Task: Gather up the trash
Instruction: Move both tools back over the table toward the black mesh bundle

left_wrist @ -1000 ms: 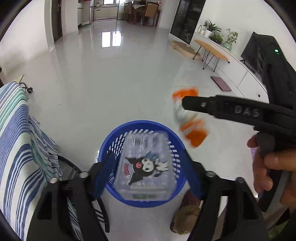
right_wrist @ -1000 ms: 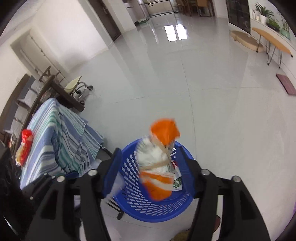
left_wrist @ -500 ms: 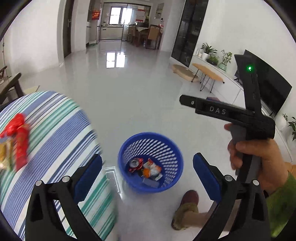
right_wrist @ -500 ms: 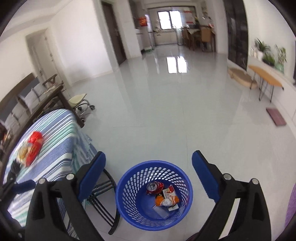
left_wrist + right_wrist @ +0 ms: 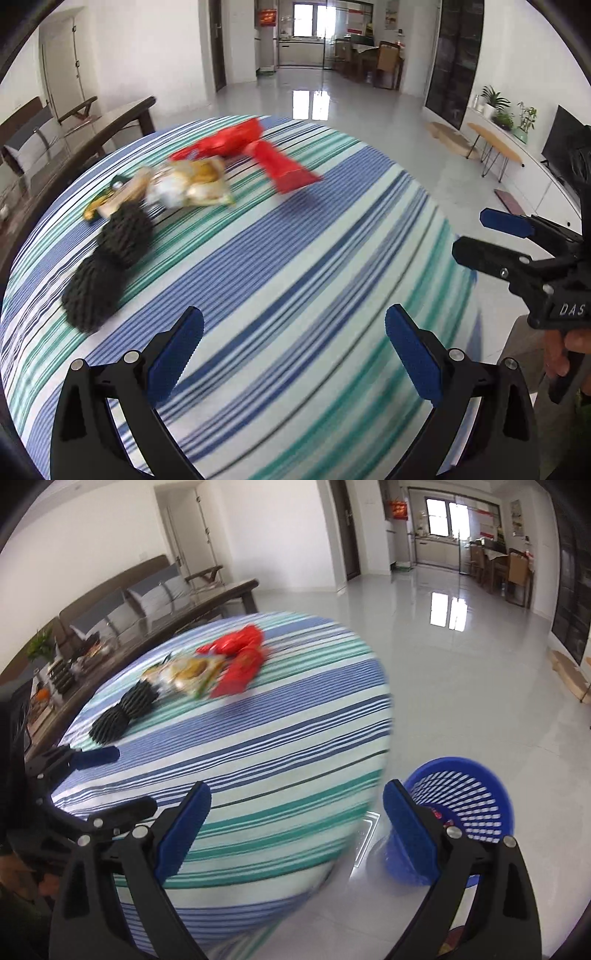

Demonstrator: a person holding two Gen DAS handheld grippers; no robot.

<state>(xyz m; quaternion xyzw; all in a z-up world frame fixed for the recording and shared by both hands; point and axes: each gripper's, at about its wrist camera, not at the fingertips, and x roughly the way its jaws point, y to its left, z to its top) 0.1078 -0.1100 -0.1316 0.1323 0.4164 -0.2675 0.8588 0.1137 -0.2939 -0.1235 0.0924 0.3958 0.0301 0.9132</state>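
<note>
A round table with a blue, green and white striped cloth holds trash at its far side: a red wrapper, a yellow snack bag and a black ribbed item. The same red wrapper, yellow bag and black item show in the right wrist view. My left gripper is open and empty over the near table. My right gripper is open and empty at the table's right edge. The blue basket stands on the floor to the right, with trash inside.
A dark wooden bench and sofa stand behind the table. Glossy white floor stretches toward a dining area. A low oval side table and a TV unit line the right wall. My right gripper also shows in the left wrist view.
Both grippers let go of their trash into the blue basket, opened, and swung left and up from the basket to the striped table. The view is blurred from motion.
</note>
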